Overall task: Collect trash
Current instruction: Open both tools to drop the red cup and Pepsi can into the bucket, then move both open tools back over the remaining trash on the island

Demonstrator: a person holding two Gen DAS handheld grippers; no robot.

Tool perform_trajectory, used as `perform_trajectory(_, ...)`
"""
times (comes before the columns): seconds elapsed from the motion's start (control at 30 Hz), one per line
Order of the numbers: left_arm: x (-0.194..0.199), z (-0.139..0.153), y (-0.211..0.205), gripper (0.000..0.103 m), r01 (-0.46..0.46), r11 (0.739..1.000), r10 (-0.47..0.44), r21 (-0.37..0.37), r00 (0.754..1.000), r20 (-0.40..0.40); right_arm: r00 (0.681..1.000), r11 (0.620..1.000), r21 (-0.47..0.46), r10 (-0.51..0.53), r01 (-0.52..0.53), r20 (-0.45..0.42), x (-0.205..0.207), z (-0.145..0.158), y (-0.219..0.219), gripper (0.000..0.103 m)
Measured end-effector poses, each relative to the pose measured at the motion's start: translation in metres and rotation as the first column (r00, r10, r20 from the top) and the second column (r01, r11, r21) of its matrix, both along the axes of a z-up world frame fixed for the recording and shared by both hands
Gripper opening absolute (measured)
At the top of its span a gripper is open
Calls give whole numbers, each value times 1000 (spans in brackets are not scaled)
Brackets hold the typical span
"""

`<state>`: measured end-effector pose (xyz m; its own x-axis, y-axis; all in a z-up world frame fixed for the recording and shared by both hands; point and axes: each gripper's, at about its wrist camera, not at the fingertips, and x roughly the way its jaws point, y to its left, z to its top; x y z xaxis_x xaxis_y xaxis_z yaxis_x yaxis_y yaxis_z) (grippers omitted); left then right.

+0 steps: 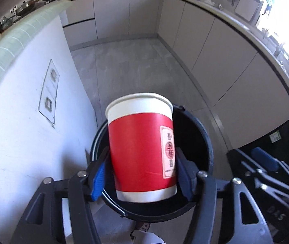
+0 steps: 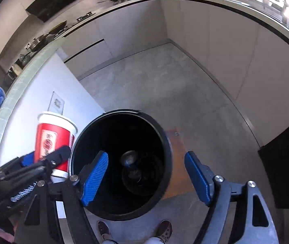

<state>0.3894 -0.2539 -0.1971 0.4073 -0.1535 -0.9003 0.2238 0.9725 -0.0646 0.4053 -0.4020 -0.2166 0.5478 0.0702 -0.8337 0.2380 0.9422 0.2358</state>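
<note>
1. Left wrist view: the left gripper (image 1: 142,174) has its blue fingers (image 1: 98,180) on either side of the red paper cup (image 1: 140,148), seemingly pressing on it, above the black bin (image 1: 207,142).
2. Right wrist view: the right gripper (image 2: 146,180) hangs wide apart and empty over the bin (image 2: 164,136); something dim lies inside.

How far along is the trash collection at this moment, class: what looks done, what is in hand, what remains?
Done: something roundish, too dark to identify, already lies at the bottom of the black bin, and the right gripper hangs open and empty above it. In hand: the red paper cup sits between the left gripper's blue pads over the bin's mouth; whether they press it is unclear. Left: the cup must drop in.
</note>
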Motion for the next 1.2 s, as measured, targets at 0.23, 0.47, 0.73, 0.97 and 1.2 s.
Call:
perform_trajectory(0.23, -7, 24, -5, 80, -9, 1000, 8, 27, 999, 51, 999, 998, -43, -35, 35, -2, -2, 9, -3, 80)
perform_trajectory(0.47, -22, 66, 9, 80, -22, 1000, 19, 21, 993, 118, 998, 995, -81, -64, 65, 13, -12, 29, 4, 79)
perform_trajectory(0.73, -41, 129, 47, 80, -27, 1000, 25, 6, 972, 235, 987, 985, -135, -91, 110, 135, -35, 108, 38, 80)
perform_trajectory(0.97, -53, 179, 113, 80, -85, 996, 86, -18, 937, 338, 963, 973, -208, -42, 99, 265, -51, 182, 104, 80)
perform_trajectory(1.2, -61, 197, 205, 80, -197, 980, 187, -14, 905, 381, 946, 980, -200, 62, 3, 317, -40, 216, 196, 80)
